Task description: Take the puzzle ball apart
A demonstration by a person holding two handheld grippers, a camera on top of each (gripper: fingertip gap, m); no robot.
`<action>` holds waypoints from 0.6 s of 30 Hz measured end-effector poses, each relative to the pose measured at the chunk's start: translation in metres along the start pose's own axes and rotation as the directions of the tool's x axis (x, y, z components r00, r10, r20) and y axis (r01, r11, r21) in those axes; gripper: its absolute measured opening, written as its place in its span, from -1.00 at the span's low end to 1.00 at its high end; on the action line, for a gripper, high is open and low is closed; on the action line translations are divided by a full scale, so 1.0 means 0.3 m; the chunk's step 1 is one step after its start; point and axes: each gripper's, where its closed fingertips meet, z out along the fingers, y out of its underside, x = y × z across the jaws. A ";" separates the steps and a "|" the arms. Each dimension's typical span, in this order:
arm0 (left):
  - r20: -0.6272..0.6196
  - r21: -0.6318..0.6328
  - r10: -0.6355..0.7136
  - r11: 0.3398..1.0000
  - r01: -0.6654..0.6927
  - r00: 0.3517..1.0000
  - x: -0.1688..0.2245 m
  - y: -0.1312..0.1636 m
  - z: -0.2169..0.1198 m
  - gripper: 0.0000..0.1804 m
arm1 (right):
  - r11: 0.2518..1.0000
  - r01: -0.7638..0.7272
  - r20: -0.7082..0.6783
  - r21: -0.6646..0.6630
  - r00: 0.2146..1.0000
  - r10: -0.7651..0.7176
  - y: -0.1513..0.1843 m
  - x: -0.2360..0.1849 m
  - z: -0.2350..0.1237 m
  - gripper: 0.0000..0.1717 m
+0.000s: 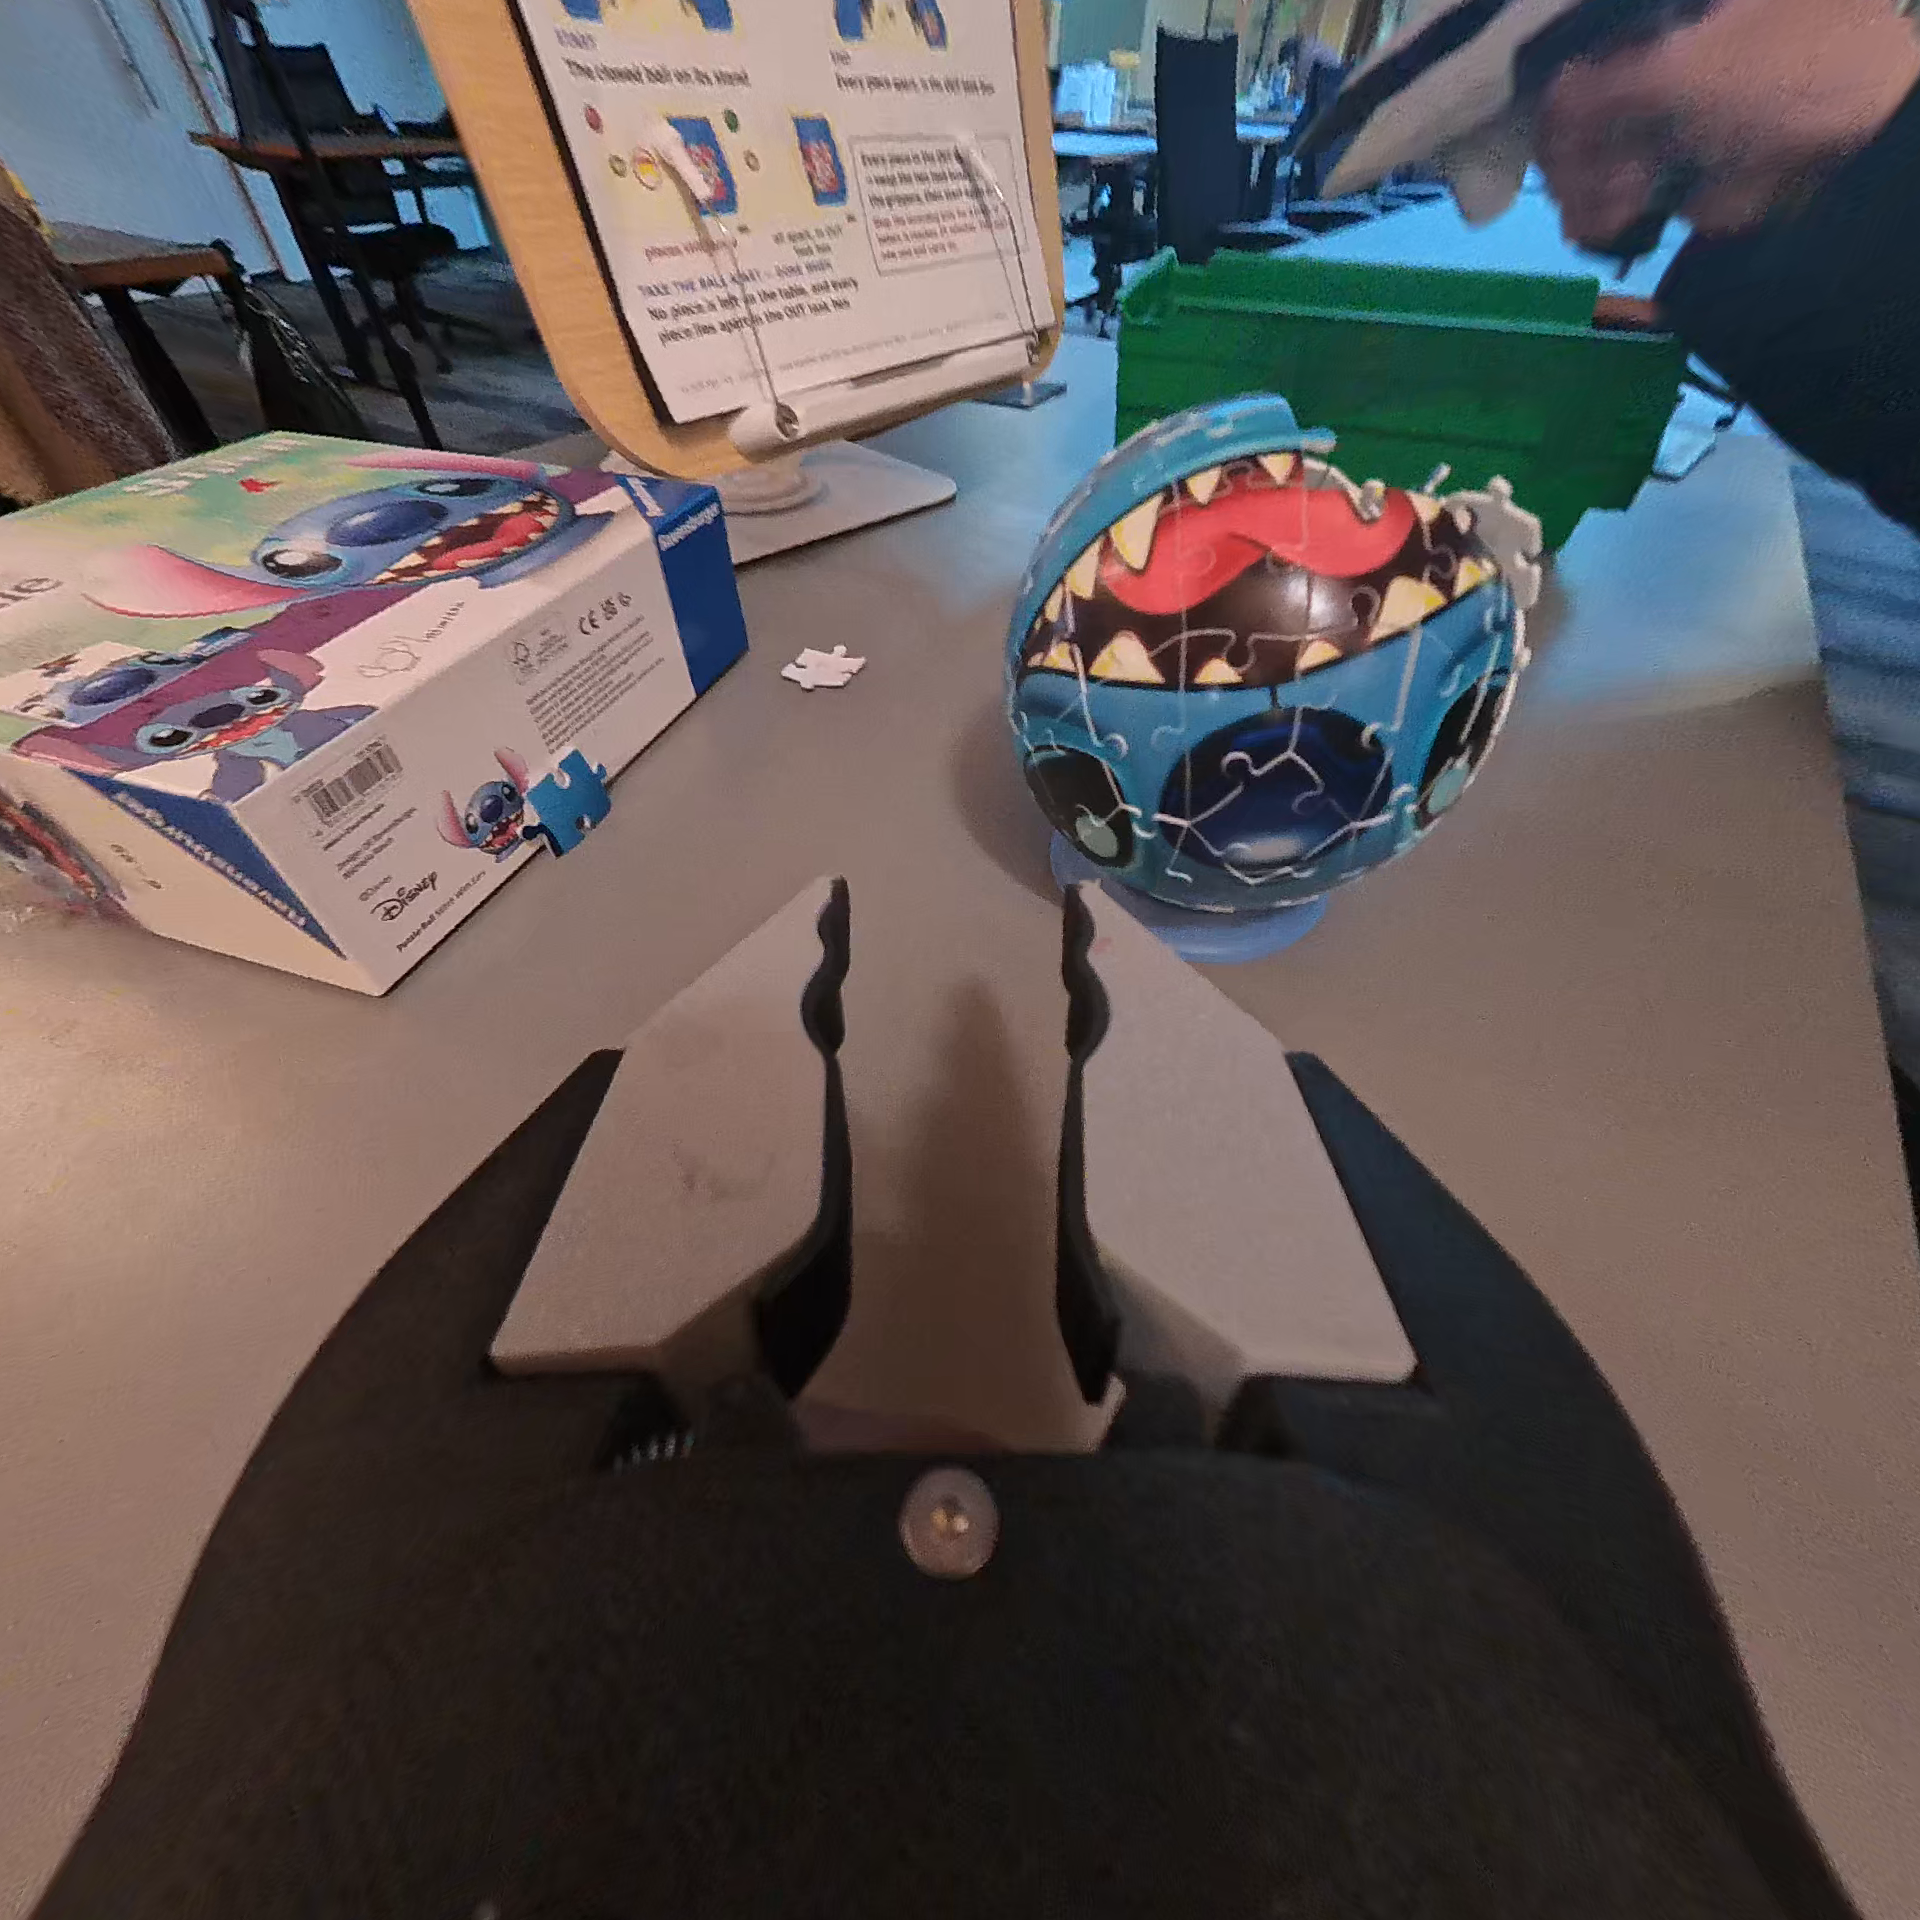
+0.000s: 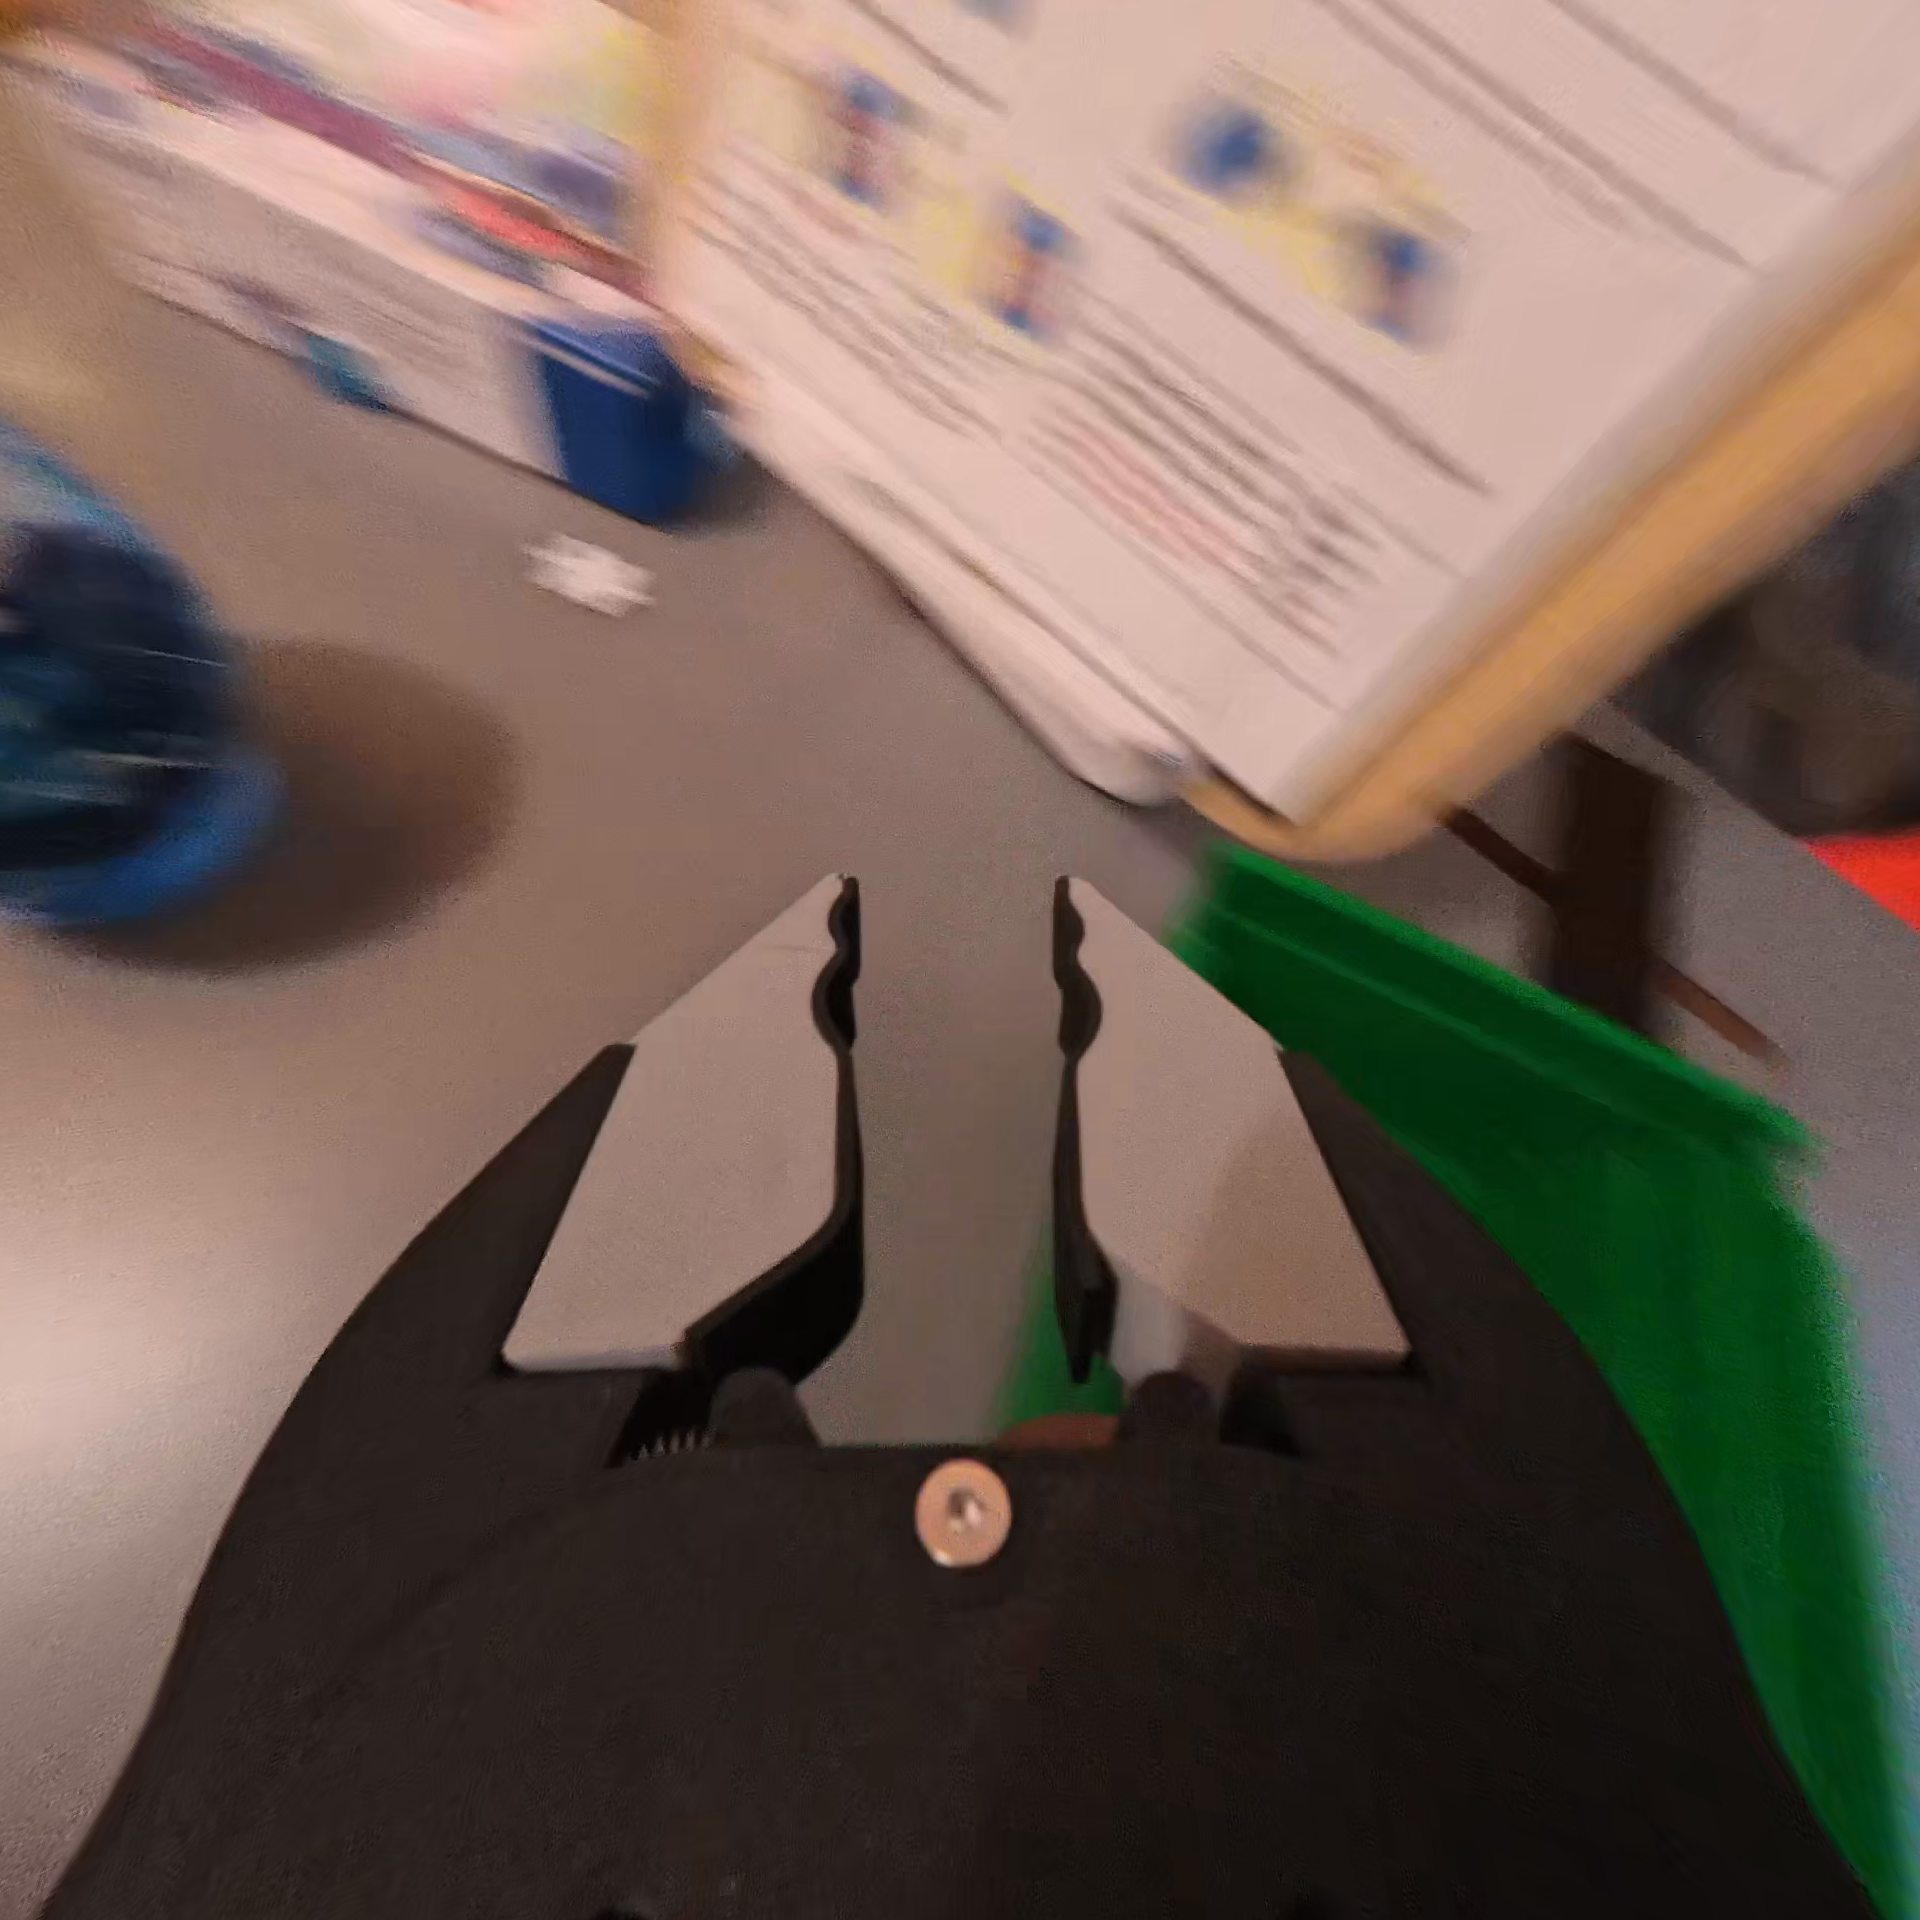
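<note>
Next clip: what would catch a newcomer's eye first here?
The blue puzzle ball with a toothy red mouth, on a blue stand just ahead and right of the open, empty left gripper. The matching box lies left, a loose white puzzle piece between them. The right gripper, also open, hangs beside a green bin.

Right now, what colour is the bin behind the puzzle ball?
Green; clearest in the left wrist view.

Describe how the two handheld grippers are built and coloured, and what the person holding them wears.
The left gripper and the right gripper look alike: a broad matte black body with a silver screw in the middle, and two pale grey wedge-shaped fingers lined with wavy black pads. No cables show. The person's sleeve is dark; the blurred hand may be gloved, but that is unclear.
</note>
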 end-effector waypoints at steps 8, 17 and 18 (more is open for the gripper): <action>0.101 -0.055 -0.064 0.996 0.070 0.993 -0.060 0.032 -0.007 -0.52 | 0.990 0.059 0.303 -0.132 0.953 -0.017 -0.061 -0.323 0.650 -0.43; 0.124 -0.175 -0.038 0.983 0.060 0.992 -0.067 0.092 -0.015 -0.51 | 0.970 0.150 0.381 -0.194 0.922 -0.067 -0.048 -0.387 0.843 -0.94; 0.121 -0.179 -0.029 0.983 0.051 0.992 -0.063 0.094 -0.015 -0.51 | 0.968 0.165 0.382 -0.187 0.920 -0.084 -0.046 -0.395 0.839 -1.00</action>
